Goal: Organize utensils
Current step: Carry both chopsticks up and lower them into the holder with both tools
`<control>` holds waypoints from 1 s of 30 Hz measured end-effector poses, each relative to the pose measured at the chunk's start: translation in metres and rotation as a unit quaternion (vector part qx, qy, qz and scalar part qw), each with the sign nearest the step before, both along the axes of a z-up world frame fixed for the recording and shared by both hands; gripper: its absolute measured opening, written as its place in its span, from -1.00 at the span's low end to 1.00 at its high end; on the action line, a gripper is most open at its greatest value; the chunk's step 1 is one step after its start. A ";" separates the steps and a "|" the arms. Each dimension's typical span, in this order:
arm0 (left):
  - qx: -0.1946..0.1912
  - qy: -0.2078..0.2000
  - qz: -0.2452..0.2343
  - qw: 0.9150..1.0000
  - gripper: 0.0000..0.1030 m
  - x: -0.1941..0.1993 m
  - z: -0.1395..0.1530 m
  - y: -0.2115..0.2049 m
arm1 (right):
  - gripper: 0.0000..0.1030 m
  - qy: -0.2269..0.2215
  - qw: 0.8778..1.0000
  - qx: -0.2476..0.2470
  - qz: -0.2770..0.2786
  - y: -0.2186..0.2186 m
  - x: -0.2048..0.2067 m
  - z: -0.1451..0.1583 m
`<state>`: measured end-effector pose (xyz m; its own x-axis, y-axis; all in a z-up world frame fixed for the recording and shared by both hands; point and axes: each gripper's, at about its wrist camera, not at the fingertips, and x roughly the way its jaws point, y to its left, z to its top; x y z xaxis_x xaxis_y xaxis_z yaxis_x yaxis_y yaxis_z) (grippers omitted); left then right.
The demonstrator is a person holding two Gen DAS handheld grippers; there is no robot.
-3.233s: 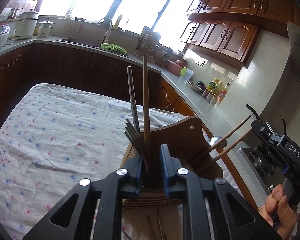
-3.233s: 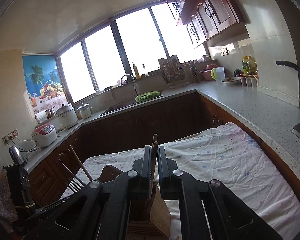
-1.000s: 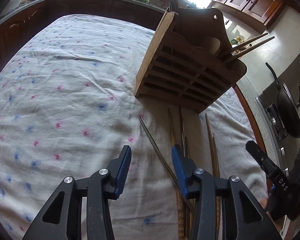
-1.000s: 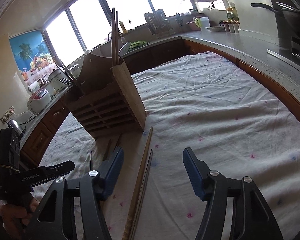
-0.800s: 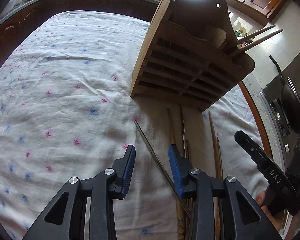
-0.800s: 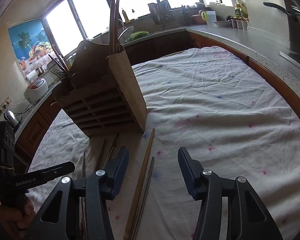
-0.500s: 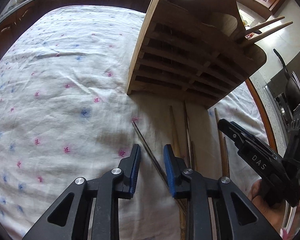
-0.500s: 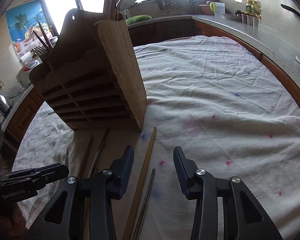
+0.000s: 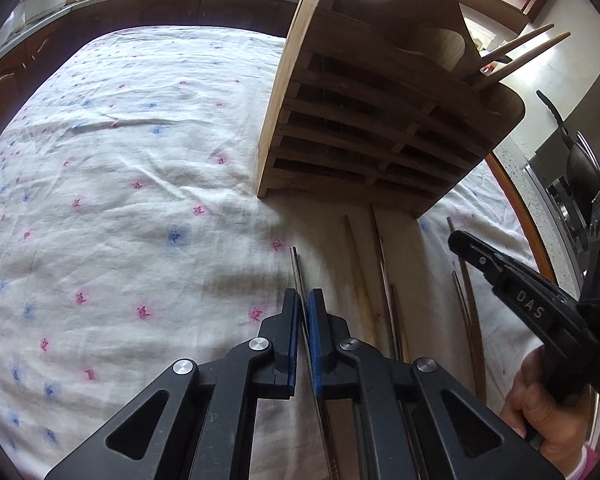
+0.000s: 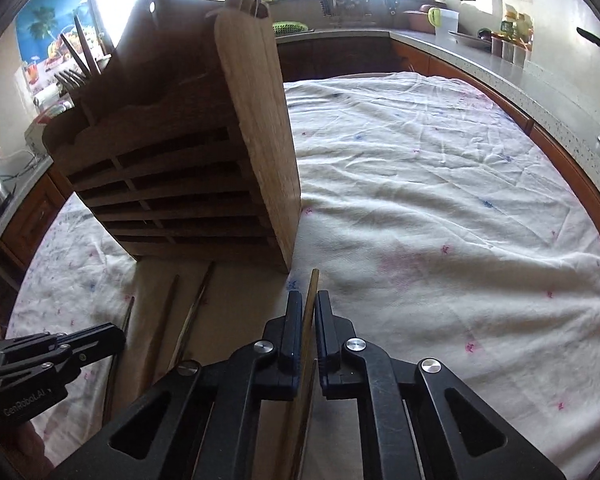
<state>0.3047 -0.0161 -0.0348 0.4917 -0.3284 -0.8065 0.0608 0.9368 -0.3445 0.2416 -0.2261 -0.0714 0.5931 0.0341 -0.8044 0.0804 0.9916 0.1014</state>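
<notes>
- On the table [image 9: 100, 184], near the wooden rack [image 9: 372, 128], the left claw [image 9: 304, 312] is clenching a thin metal stick [image 9: 295, 268].
- Right claw [image 10: 309, 312] is grasping a wooden chopstick [image 10: 311, 292].

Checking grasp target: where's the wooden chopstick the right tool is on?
In the right wrist view, the wooden chopstick lies on the tablecloth between the right tool's closed fingers, tip just short of the wooden rack's near right corner.
</notes>
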 end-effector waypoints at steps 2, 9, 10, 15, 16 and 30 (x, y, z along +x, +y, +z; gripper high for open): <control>-0.008 -0.007 -0.001 1.000 -0.94 -0.007 0.006 0.005 | -0.90 -0.014 1.000 0.019 -0.005 -0.003 -0.009 0.011; -0.040 -0.063 0.002 0.997 -0.95 -0.045 0.048 0.024 | -0.91 -0.071 0.996 0.054 -0.004 -0.010 -0.046 0.057; -0.046 -0.073 0.002 0.996 -0.96 -0.052 0.056 0.029 | -0.91 -0.080 0.995 0.057 -0.002 -0.009 -0.051 0.065; -0.065 -0.121 0.002 0.990 -0.96 -0.088 0.092 0.044 | -0.91 -0.122 0.990 0.066 0.009 0.001 -0.075 0.104; -0.067 -0.130 0.001 0.989 -0.96 -0.096 0.099 0.047 | -0.91 -0.130 0.989 0.068 0.012 0.001 -0.080 0.112; -0.076 -0.200 -0.003 0.977 -0.97 -0.146 0.145 0.067 | -0.91 -0.213 0.974 0.069 0.022 0.000 -0.111 0.181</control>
<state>0.1582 0.0513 0.1099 0.7551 -0.4337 -0.4918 0.2242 0.8756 -0.4279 0.1304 -0.2265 0.1099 0.8680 0.1568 -0.4712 -0.0397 0.9677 0.2489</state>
